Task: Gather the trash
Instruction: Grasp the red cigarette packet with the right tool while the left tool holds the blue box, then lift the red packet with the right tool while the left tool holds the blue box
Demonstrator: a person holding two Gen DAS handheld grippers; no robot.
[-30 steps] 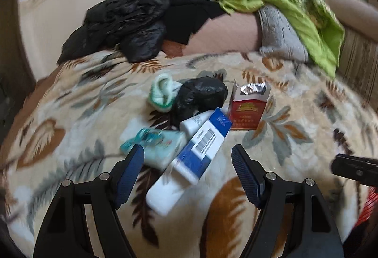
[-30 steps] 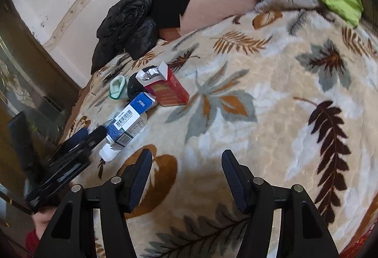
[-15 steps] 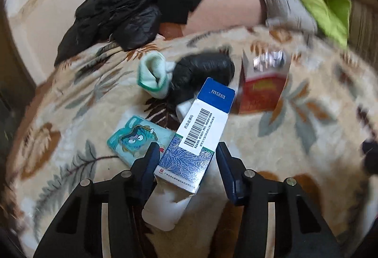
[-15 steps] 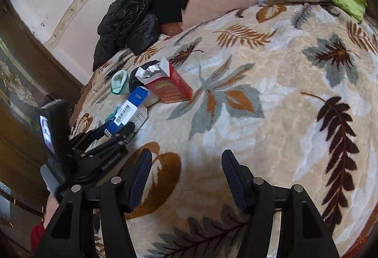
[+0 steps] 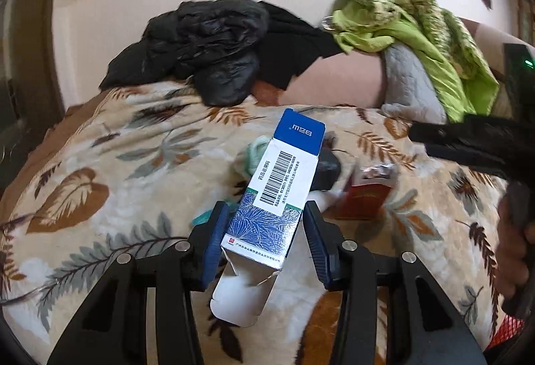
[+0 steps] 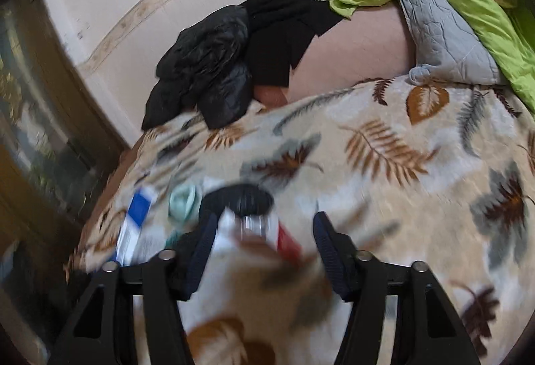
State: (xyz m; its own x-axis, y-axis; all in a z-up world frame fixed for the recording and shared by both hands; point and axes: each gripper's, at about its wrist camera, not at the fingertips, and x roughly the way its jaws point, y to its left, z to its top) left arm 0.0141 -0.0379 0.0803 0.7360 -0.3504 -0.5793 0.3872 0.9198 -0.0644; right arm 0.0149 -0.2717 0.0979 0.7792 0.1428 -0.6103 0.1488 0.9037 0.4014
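Note:
My left gripper (image 5: 265,231) is shut on a blue and white carton (image 5: 284,177) with a barcode and holds it lifted above the bed. Below it on the leaf-patterned blanket (image 5: 117,171) lie a red cigarette pack (image 5: 367,198), a black plastic bag (image 5: 329,167) and a pale green wad (image 5: 254,154). My right gripper (image 6: 264,238) is open, low over the red pack (image 6: 284,238), which sits blurred between its fingers. The black bag (image 6: 240,196), the green wad (image 6: 184,201) and the held carton (image 6: 133,224) show to its left.
A black jacket (image 5: 207,47) and a green cloth (image 5: 411,27) on a grey pillow (image 5: 408,84) lie at the bed's far end. The right gripper's body (image 5: 474,141) and the hand holding it cross the right side of the left wrist view. A dark wooden frame (image 6: 30,164) stands left.
My left gripper closed on the carton and lifted it off the blanket. My right gripper moved left and down toward the red pack.

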